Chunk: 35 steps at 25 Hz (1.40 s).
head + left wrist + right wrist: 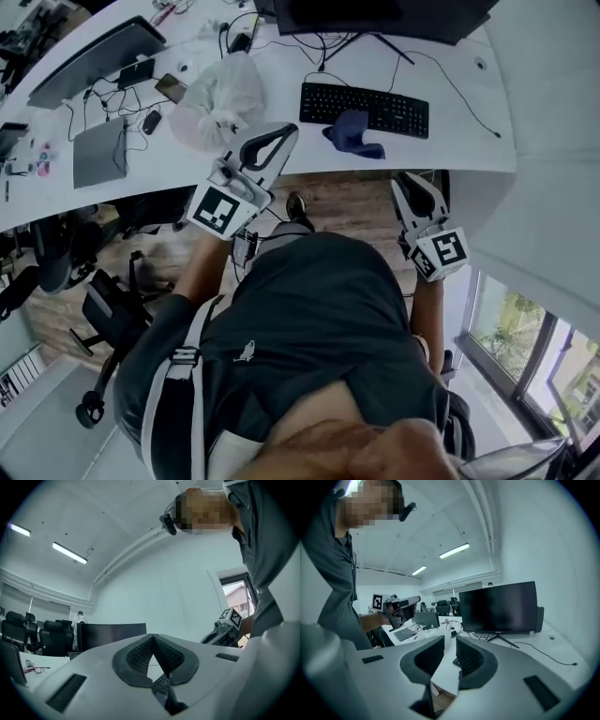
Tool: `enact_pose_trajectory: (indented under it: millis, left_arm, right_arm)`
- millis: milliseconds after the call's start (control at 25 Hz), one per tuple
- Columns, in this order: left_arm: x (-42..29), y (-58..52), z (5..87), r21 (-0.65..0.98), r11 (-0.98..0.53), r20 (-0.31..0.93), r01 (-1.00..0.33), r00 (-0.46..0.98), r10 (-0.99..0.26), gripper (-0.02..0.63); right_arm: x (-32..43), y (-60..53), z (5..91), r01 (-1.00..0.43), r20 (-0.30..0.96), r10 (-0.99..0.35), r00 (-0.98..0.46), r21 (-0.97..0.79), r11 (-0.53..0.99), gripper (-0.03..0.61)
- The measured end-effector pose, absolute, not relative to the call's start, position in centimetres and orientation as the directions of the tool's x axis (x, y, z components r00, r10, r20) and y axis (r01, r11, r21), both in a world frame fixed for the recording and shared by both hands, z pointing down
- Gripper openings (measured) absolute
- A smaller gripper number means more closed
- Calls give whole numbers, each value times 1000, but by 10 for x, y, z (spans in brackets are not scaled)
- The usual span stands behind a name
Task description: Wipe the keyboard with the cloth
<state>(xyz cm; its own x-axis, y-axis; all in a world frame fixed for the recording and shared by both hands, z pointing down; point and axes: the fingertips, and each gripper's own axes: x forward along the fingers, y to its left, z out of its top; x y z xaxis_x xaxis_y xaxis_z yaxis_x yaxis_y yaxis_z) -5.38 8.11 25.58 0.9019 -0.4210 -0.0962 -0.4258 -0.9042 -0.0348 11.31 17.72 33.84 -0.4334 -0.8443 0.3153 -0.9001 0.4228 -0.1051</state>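
A black keyboard (364,108) lies on the white desk (469,141) in front of the monitor. A crumpled blue cloth (352,133) rests on the desk against the keyboard's near edge. My left gripper (287,131) is held over the desk's front edge, left of the cloth and apart from it. Its jaws are shut with tips touching and nothing between them (151,636). My right gripper (406,178) hovers off the desk's edge, below and right of the cloth. Its jaws (450,642) stand a little apart and hold nothing.
A dark monitor (499,606) stands behind the keyboard with cables trailing right. A white plastic bag (220,103) sits left of the keyboard, a closed laptop (98,150) further left. Office chairs (103,309) stand on the floor below the desk.
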Motion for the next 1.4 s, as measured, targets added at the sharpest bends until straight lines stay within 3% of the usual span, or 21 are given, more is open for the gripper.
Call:
enact_pose_trajectory:
  millis: [80,280,520,920,1000,1080,1280,1400]
  left_arm:
    - [-60,57,261,-15,-914,-97,-406,910,-403,5]
    - [-80,15,260,13,-919,-141,-394,909,-392,5]
    - [-103,-10,280,101,-897,-136,-431,887,-441,5]
    - [-122,-24,294,144,-808,-45,-571,812,-582,5]
    - [-122,-27,297,146,-790,-20,-596,796,-605,5]
    - [-121,-31,302,154,-769,3,-620,779,-628,5]
    - [-122,-38,311,174,-716,34,-676,730,-682,5]
    - [-119,-43,316,184,-692,61,-698,710,-701,5]
  right_arm:
    - [100,151,351,-895,358,-823,-441,-113,431,104]
    - [74,99,406,-879,509,-727,-461,-152,451,174]
    - [72,59,511,-866,706,-535,-464,-234,442,209]
    - [106,28,687,-878,912,-277,-303,-154,453,203]
    - [104,25,693,-860,912,-257,-320,-166,482,113]
    - [98,12,673,-840,884,-284,-370,-188,508,61]
    - [72,-77,603,-773,773,-450,-447,-81,629,58]
    - [64,-140,622,-744,802,-437,-406,-13,668,58]
